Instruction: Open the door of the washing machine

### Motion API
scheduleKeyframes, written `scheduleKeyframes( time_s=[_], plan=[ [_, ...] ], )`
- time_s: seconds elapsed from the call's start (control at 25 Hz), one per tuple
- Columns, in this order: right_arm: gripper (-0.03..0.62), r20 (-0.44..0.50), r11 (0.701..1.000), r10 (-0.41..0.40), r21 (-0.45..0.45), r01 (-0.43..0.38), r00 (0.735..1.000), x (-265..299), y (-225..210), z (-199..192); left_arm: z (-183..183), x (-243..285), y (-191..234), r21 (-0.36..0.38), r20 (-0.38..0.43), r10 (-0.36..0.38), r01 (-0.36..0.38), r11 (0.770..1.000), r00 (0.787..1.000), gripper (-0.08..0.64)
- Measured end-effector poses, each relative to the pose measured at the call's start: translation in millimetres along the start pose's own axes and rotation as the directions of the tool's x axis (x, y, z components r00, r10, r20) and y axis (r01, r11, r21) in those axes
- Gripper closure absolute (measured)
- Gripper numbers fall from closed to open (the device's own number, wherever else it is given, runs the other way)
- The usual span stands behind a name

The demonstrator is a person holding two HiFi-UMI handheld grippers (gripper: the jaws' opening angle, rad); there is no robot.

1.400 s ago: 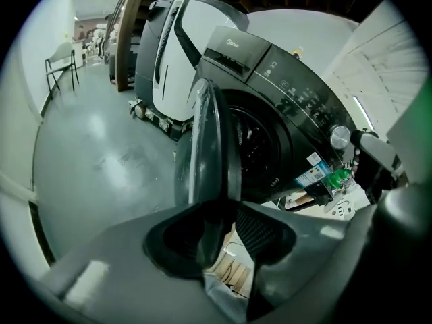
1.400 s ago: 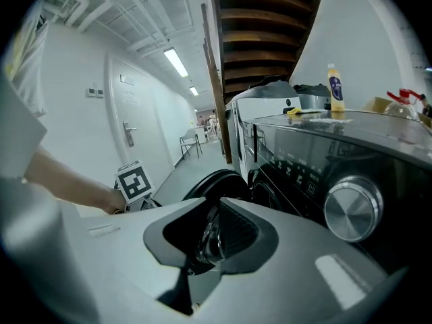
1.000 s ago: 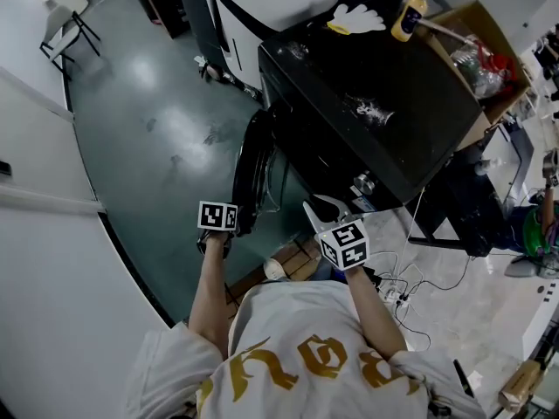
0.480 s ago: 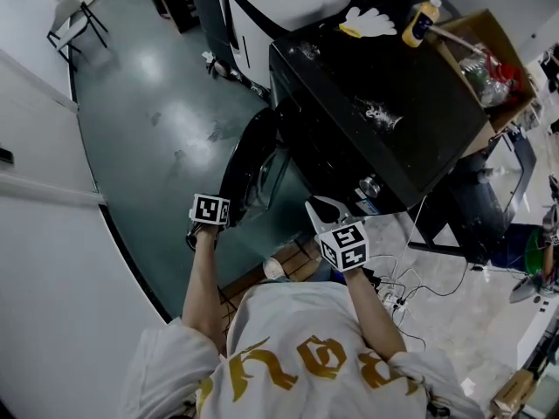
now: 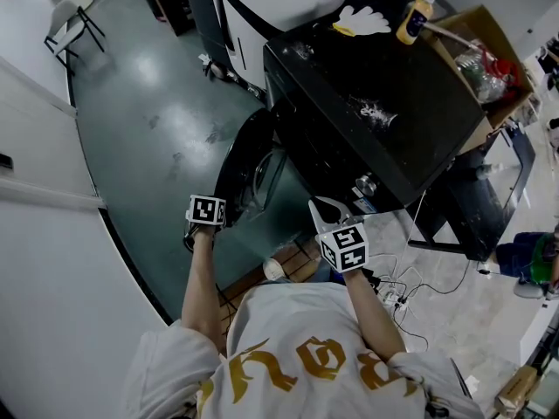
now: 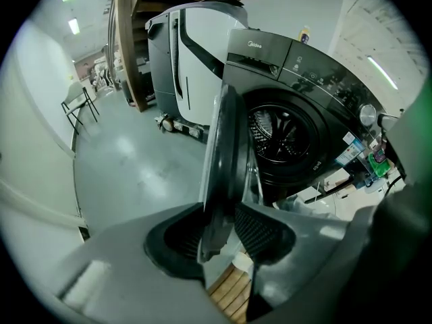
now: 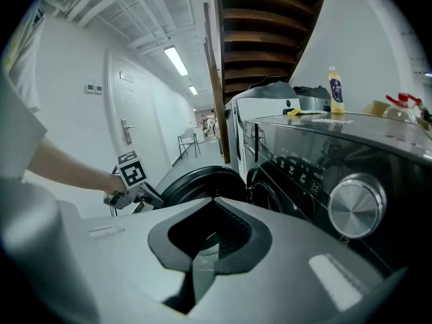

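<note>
My left gripper [image 6: 226, 229], clamped on the door [image 6: 226, 140], had swung it wider toward 9 o'clock; my right gripper [image 7: 206, 245] had just closed empty.

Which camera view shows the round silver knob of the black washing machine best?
The right gripper view: the round silver knob is large and close there. The left gripper view and the head view show it only small.
</note>
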State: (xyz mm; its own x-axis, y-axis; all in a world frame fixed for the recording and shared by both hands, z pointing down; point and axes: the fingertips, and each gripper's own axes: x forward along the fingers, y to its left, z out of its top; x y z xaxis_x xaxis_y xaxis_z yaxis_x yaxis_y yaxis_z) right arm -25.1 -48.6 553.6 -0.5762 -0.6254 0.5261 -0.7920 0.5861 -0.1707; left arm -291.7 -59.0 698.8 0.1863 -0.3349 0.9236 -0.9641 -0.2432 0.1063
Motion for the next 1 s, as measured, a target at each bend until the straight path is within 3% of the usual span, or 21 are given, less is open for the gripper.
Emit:
scheduleKeyframes(
  time_s=[1.0],
  plan=[
    [0.575, -0.017, 1.0, -0.018, 0.011, 0.018, 1.0, -2.1, -6.0, -5.5, -0.5, 0.9, -0.6, -0.007, 0.005, 0.005, -0.005, 1.0, 1.0, 0.415]
  ],
)
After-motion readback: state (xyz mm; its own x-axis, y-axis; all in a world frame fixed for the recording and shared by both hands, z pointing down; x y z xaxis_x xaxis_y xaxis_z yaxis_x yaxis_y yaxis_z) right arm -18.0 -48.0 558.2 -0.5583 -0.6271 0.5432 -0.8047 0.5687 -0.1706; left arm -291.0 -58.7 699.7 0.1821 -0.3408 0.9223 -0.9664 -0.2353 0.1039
